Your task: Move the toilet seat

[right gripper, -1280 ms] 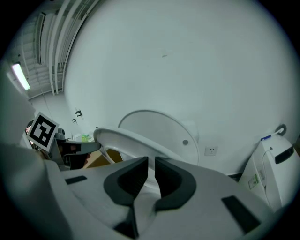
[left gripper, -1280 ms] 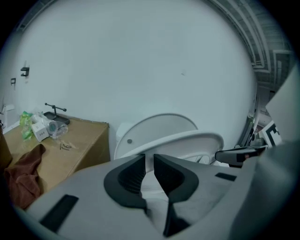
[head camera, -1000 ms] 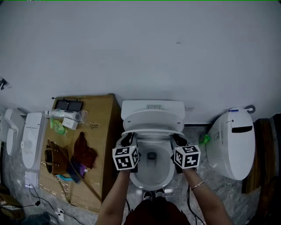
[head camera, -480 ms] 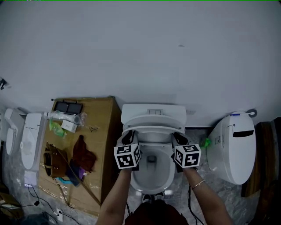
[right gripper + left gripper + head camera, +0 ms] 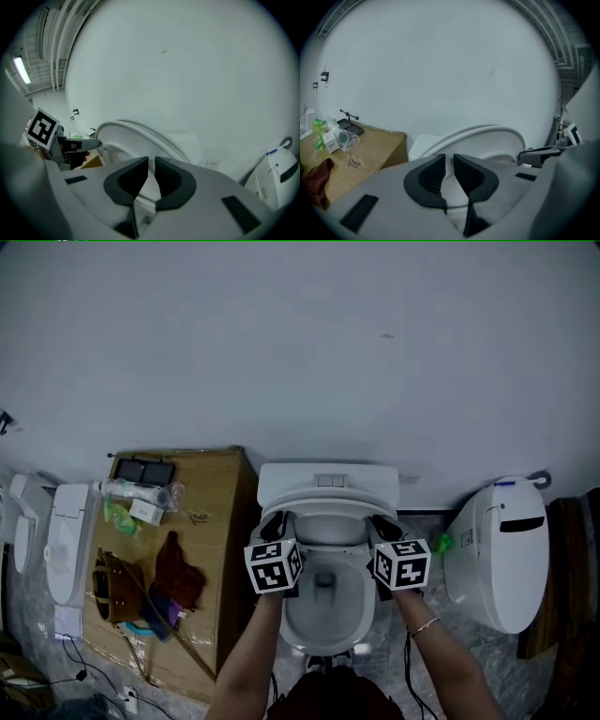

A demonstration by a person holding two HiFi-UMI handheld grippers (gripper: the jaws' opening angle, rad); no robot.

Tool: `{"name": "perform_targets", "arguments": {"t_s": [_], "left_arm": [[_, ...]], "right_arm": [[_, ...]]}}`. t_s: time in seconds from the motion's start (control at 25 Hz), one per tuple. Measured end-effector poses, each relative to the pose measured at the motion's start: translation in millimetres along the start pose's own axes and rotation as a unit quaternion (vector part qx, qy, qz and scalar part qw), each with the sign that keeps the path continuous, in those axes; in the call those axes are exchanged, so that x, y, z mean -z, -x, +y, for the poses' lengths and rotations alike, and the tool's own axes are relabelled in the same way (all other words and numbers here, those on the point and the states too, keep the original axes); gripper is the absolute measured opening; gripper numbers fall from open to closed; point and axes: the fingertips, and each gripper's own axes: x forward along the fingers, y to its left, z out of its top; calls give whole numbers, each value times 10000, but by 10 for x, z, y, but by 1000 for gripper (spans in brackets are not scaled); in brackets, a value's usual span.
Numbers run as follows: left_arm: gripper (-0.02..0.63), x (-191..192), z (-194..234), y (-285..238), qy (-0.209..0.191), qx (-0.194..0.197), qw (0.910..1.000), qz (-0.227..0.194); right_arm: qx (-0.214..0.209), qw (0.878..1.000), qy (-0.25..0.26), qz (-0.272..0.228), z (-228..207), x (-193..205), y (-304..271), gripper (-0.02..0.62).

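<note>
Toilet seat (image 5: pixel 328 505): partly raised
Left gripper (image 5: pixel 449 169): pinches seat rim
Right gripper (image 5: pixel 151 174): pinches opposite rim
Risk: uneven lift, rim slips, seat slams

Nothing legible — the scrawl (image 5: pixel 199 516) on the cardboard box (image 5: pixel 223 486) is too small to read.

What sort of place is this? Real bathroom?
Likely a test or storage room, not a working bathroom: an open toilet and a closed toilet share one bare wall, beside a cluttered cardboard box.
</note>
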Motion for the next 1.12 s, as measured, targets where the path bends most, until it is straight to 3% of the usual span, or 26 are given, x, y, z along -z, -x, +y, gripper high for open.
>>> {"name": "perform_targets", "arguments": {"t_s": [0.72,1.12], "left_arm": [[74,-40,30,-90,-181,-140,9997,24],[61,-106,-67,341,-139,-91,9991,-397]], "right_arm": [[65,9998,-159,21,-124,38,10,55],[-157,9994,-149,-288,159,-34,288,55]]}}
